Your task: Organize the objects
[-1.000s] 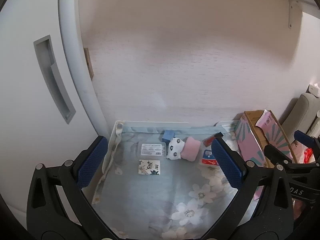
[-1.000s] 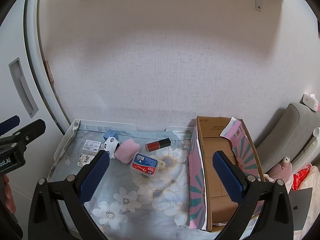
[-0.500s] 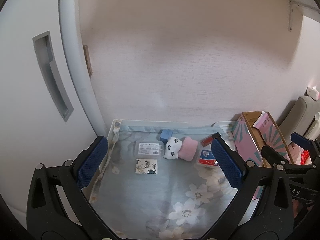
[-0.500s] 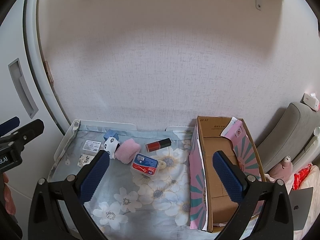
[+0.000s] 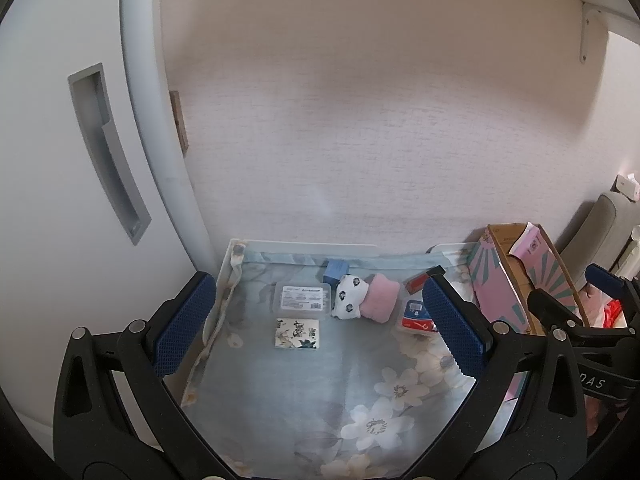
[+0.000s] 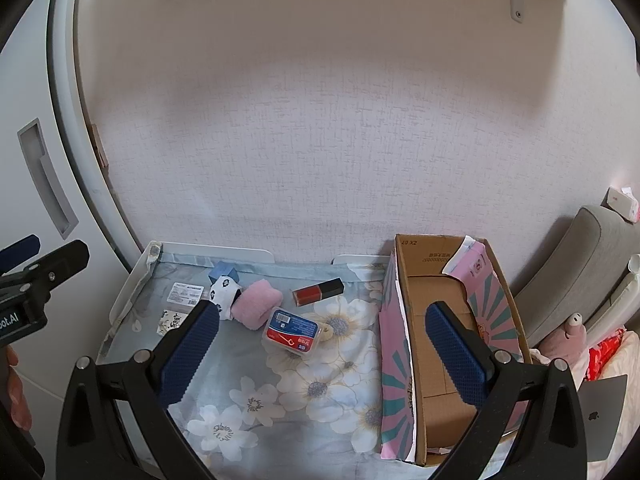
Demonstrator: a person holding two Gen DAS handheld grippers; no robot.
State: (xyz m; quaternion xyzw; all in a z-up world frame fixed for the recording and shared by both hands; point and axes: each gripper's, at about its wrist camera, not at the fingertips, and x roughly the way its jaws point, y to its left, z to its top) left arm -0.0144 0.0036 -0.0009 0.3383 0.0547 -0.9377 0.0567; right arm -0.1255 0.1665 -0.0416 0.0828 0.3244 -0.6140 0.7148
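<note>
On the floral cloth [image 5: 320, 380] lie a clear flat case [image 5: 303, 297], a patterned square card [image 5: 297, 333], a blue block [image 5: 336, 270], a white spotted sock [image 5: 350, 298], a pink rolled sock [image 5: 382, 297], a red-and-blue floss box [image 6: 292, 329] and a red-and-black lipstick [image 6: 318, 291]. An open cardboard box [image 6: 444, 320] with pink patterned sides stands at the right. My left gripper [image 5: 316, 328] is open and empty, held above the cloth. My right gripper [image 6: 320, 352] is open and empty, between the floss box and the cardboard box.
A white wall rises behind the table. A white cabinet door with a recessed handle [image 5: 106, 152] stands at the left. A grey cushion [image 6: 588, 264], a pink plush toy [image 6: 572, 332] and a laptop corner [image 6: 600, 416] lie right of the box.
The left wrist view has shifted slightly, so the objects sit a little further left and lower in it. The right gripper has barely moved. Both grippers stay open.
</note>
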